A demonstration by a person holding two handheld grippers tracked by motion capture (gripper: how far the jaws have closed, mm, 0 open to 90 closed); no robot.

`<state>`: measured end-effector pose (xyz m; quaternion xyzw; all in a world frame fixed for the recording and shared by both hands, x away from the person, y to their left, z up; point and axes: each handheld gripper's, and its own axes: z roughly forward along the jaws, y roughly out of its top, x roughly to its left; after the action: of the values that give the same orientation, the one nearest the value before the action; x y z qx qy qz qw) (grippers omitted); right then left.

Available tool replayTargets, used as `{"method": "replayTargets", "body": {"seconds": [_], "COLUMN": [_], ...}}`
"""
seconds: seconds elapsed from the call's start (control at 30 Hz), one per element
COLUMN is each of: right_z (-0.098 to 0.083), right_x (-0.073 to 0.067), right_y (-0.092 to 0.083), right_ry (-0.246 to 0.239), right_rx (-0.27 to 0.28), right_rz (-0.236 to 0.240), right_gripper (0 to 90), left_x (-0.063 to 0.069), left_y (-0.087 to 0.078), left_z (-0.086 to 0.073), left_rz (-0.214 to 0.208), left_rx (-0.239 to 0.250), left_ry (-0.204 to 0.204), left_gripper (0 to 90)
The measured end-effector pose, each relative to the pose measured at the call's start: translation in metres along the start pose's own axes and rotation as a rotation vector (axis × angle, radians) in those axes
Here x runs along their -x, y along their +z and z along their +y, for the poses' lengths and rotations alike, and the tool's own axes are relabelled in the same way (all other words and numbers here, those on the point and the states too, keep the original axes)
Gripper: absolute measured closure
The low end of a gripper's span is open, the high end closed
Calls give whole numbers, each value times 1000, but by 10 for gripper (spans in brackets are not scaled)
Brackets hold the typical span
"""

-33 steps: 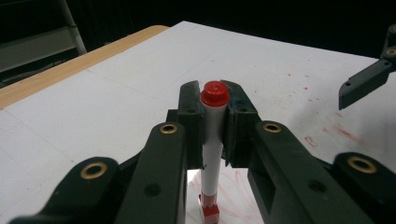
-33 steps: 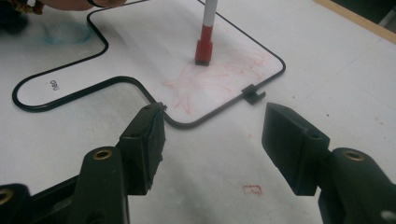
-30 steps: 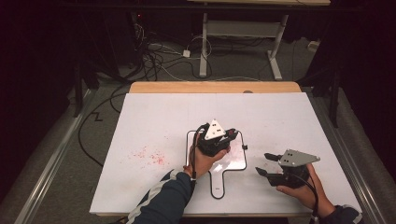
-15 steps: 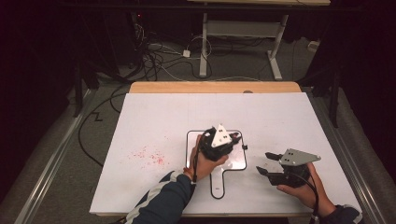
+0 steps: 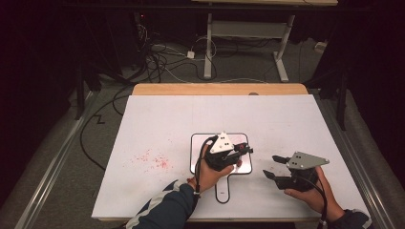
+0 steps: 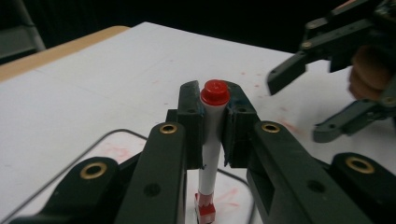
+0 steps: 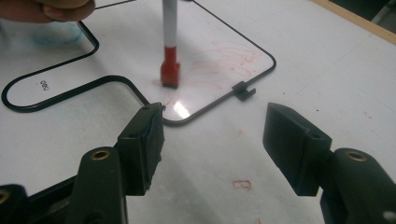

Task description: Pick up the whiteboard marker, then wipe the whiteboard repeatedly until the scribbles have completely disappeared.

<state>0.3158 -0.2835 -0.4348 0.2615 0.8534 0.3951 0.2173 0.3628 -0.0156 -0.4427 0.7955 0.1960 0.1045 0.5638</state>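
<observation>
A white marker (image 6: 210,140) with a red cap stands upright between the jaws of my left gripper (image 6: 215,100), which is shut on it. Its red block-shaped lower end (image 7: 170,72) rests on a small black-rimmed whiteboard (image 7: 273,63) smeared with faint red strokes. From the high view, the left gripper (image 5: 246,151) is over the whiteboard (image 5: 197,139) at the table's middle front. My right gripper (image 5: 270,166) hovers just right of the board, jaws open and empty (image 7: 212,135). It also appears beyond the marker (image 6: 299,109).
Red specks (image 5: 153,160) dot the white table left of the board, and a small red mark (image 7: 243,185) lies near the right gripper. A wooden strip (image 5: 219,89) runs along the far edge. Cables (image 5: 162,62) and a table frame lie on the floor behind.
My left gripper has slid a little to the right over the whiteboard with the marker in it. The right gripper has stayed where it was.
</observation>
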Motion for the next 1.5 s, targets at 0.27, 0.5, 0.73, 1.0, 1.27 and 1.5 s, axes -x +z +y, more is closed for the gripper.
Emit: {"method": "replayTargets", "body": {"seconds": [0.27, 0.5, 0.73, 1.0, 1.27, 1.5], "right_z": [0, 0, -2, -2, -2, -1], "right_x": [2, 1, 1, -1, -1, -1], "right_y": [-1, -2, -5, -9, -9, -8], "right_ry": [8, -9, -6, -10, -15, -12], "right_rx": [6, 7, 9, 9, 11, 13], "right_rz": [-6, -10, -13, -24, -23, -18], "right_gripper": [388, 387, 384, 384, 384, 384], "left_x": [11, -18, -1, 1, -19, 15], "left_y": [10, 5, -4, -7, -14, 3], "left_z": [3, 4, -3, -1, -6, -2], "left_rz": [-31, 70, -15, 25, 11, -74], "left_rx": [2, -6, 8, -21, 12, 8], "left_ry": [67, 67, 43, 129, 19, 105], "left_gripper": [781, 781, 781, 781, 780, 778]}}
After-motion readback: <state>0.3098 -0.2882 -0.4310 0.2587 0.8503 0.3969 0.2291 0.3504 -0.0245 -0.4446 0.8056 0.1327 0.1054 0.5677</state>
